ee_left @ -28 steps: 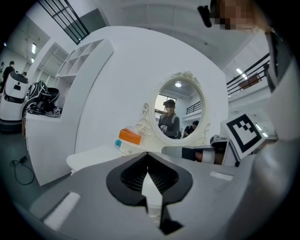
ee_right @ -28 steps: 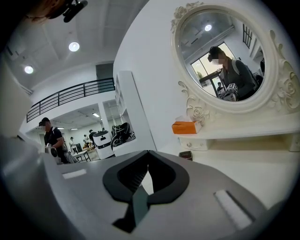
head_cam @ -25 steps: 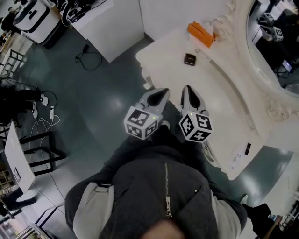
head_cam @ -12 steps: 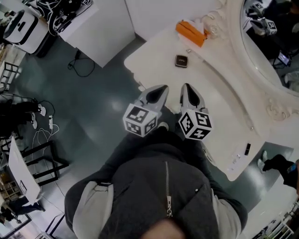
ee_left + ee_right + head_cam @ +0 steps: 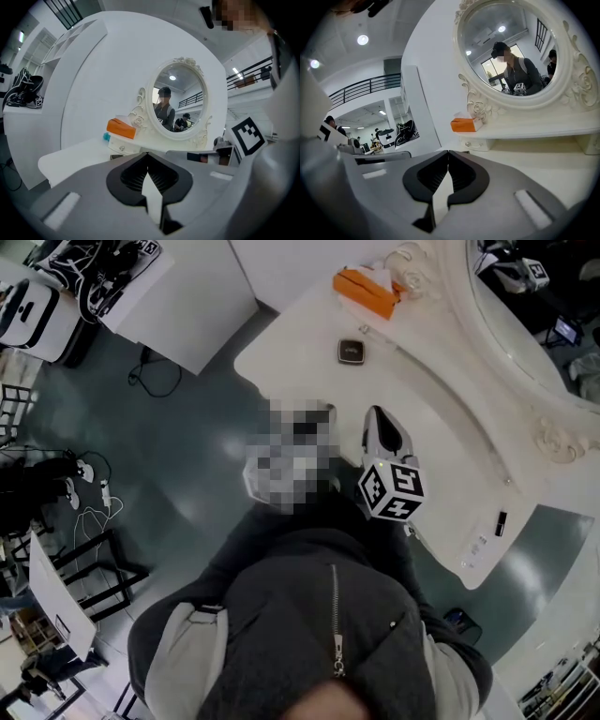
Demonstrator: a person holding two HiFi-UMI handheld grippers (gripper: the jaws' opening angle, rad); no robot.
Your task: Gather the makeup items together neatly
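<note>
STATE: left gripper (image 5: pixel 147 154) and right gripper (image 5: pixel 448 153) both closed, empty | ITEMS: compact (image 5: pixel 352 351) near orange box (image 5: pixel 366 293); small dark item (image 5: pixel 501 520) well apart, by table (image 5: pixel 441 418) edge | RISK: your closed jaws could push it off; open first

White curved tabletop (image 5: pixel 441 427) under ornate oval mirror (image 5: pixel 179 101). Left of tabletop: glossy grey-green floor (image 5: pixel 197 456), white cabinet (image 5: pixel 202 310), black cable (image 5: pixel 150 367) on floor. Further left of tabletop, black metal frame (image 5: pixel 94 565). High above tabletop: round ceiling lights (image 5: pixel 363 40), railed balcony (image 5: pixel 361 89).

One orange box (image 5: pixel 364 293), one compact (image 5: pixel 352 351), one mirror (image 5: pixel 179 105).
</note>
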